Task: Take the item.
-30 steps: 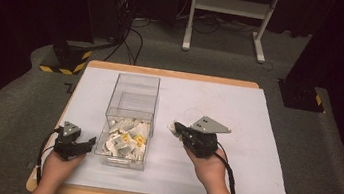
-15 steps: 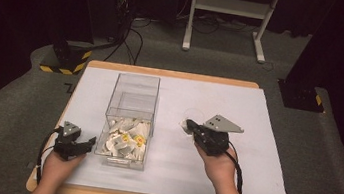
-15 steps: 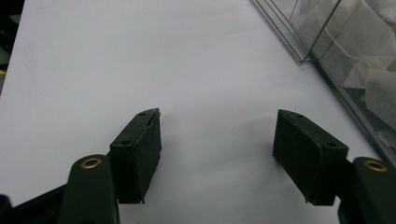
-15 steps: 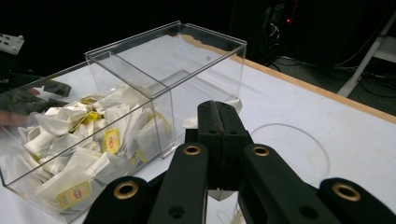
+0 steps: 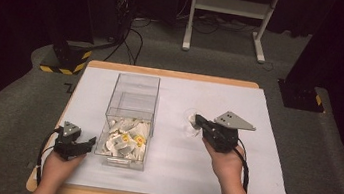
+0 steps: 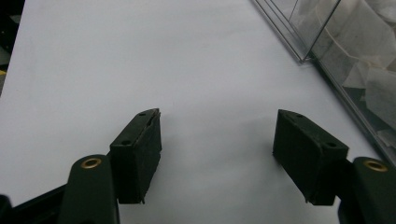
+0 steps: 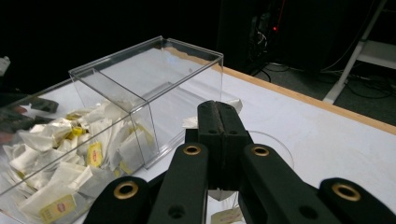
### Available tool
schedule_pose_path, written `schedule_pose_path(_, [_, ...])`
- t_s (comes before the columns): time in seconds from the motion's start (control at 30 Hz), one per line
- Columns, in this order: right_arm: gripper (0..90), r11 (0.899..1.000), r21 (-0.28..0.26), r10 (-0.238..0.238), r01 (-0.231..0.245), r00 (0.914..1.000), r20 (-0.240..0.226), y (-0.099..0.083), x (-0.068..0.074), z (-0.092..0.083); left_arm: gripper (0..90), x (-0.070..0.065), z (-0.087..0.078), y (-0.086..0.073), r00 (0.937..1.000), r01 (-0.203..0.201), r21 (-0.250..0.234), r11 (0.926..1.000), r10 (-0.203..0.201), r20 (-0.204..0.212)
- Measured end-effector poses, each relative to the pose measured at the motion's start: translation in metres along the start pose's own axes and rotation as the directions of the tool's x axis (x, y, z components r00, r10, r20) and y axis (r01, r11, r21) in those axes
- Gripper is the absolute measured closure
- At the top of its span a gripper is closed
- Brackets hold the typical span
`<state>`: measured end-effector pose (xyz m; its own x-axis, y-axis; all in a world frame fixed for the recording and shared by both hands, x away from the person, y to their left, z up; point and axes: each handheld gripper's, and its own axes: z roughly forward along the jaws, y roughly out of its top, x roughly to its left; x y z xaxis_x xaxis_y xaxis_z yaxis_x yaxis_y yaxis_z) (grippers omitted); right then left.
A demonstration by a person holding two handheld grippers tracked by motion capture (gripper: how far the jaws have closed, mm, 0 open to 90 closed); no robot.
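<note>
The right gripper (image 5: 198, 120), clamped on a tea bag (image 7: 219, 196), has carried it away from the clear box (image 5: 129, 121) toward a glass (image 5: 189, 124); left gripper (image 5: 84, 144) idles released.

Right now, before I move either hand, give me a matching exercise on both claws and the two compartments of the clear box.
Things:
1. left claw
2. right claw
3. near compartment
4. far compartment

States:
A. empty
B. shut on a tea bag
C. piled with tea bags
D. open above the white table cover

Pairs: 1-D, 2-B, 3-C, 4-A
</note>
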<state>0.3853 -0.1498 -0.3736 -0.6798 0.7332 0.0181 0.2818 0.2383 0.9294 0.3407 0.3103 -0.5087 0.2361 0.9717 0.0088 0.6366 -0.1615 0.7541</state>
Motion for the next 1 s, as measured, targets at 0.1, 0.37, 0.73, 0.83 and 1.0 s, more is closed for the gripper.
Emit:
schedule_pose_path(0.1, [90.0, 1.0, -0.002, -0.006, 0.006, 1.0, 0.005, 0.001, -0.001, -0.001, 32.6, 0.0, 0.0, 0.0, 1.0, -0.003, 0.0, 1.0, 0.003, -0.001])
schedule_pose_path(0.37, [90.0, 1.0, -0.001, -0.001, 0.001, 0.9997, 0.025, 0.007, -0.009, 0.0, 32.7, 0.0, 0.0, 0.0, 1.0, -0.001, 0.0, 1.0, 0.001, 0.001])
schedule_pose_path(0.73, [90.0, 1.0, 0.01, 0.001, -0.001, 0.999, 0.044, 0.018, -0.023, 0.013, 32.7, 0.001, 0.0, 0.0, 1.0, -0.001, 0.001, 1.0, 0.001, 0.002])
schedule_pose_path(0.83, [90.0, 1.0, 0.006, 0.012, -0.012, 0.9988, 0.048, 0.022, -0.025, 0.017, 32.7, 0.001, 0.0, 0.0, 1.0, 0.001, 0.001, 1.0, -0.001, 0.003])
schedule_pose_path(1.0, [90.0, 1.0, 0.006, 0.007, -0.008, 0.9986, 0.053, 0.03, -0.027, 0.022, 32.6, 0.001, 0.0, 0.0, 1.0, 0.001, 0.001, 1.0, -0.001, 0.005])
